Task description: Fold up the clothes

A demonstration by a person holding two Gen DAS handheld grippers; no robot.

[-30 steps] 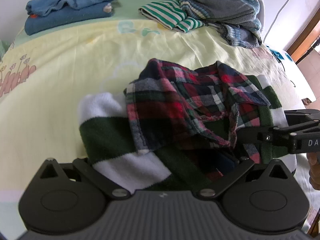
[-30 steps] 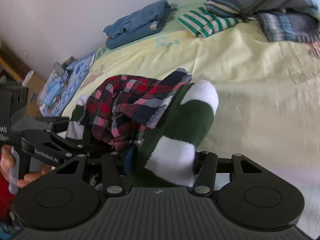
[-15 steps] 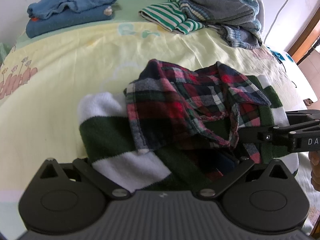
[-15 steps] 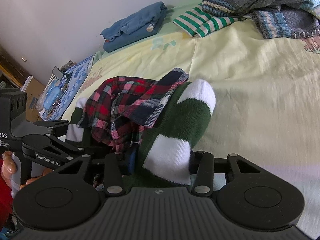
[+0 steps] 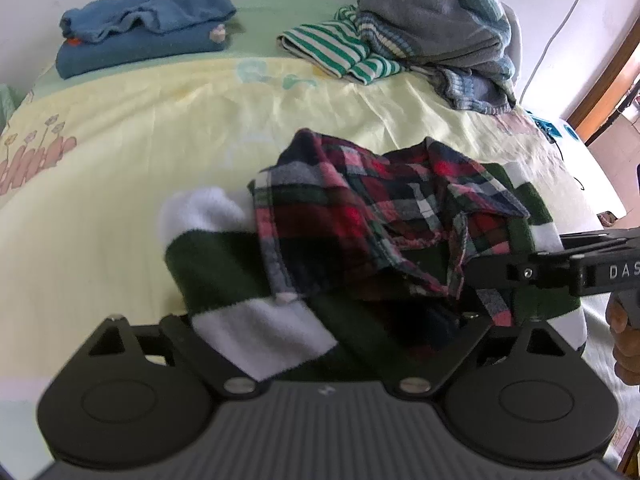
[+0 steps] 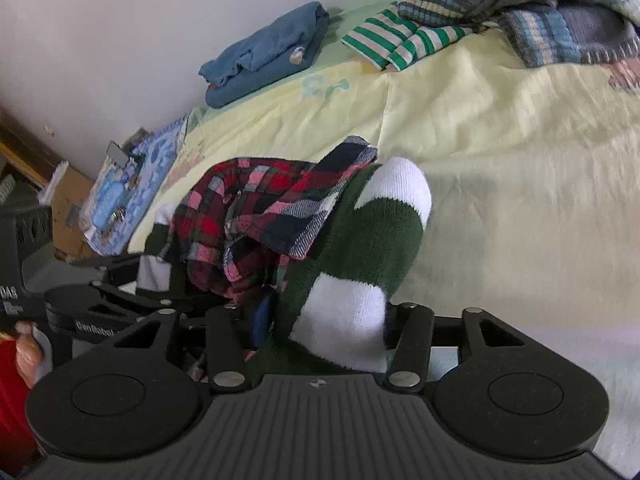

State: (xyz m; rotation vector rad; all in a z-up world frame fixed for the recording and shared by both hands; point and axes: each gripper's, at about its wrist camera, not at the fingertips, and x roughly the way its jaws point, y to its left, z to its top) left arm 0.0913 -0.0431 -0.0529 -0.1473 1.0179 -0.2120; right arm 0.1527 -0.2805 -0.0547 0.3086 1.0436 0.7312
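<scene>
Jaws of the left gripper [image 5: 332, 320] stand wide and have just been closing a little, with the bunched clothes lying between them; the fingertips are buried under the fabric, so whether the pads press on it cannot be told. A white band of the sweater [image 5: 224, 272] drapes over the left linkage arm, and the plaid shirt [image 5: 360, 216] lies crumpled on top of the sweater, just ahead of the gap.

On the right gripper [image 6: 320, 320] the jaws are partly spread and have just been opening slightly. A green-and-white fold of the sweater [image 6: 376, 240] fills the gap between the linkage arms, with the shirt [image 6: 256, 208] heaped to its left. The tips are hidden again, so a pinch cannot be confirmed.

Each gripper shows in the other's view, reaching into the same bundle from opposite sides. The bundle rests on the bed [image 5: 120, 152], near its front edge.

Farther back, well apart from the bundle, a folded blue garment [image 5: 140, 28] lies by the wall, and a striped top [image 5: 340, 48] sits against a pile of grey and blue knitwear [image 5: 440, 20].
</scene>
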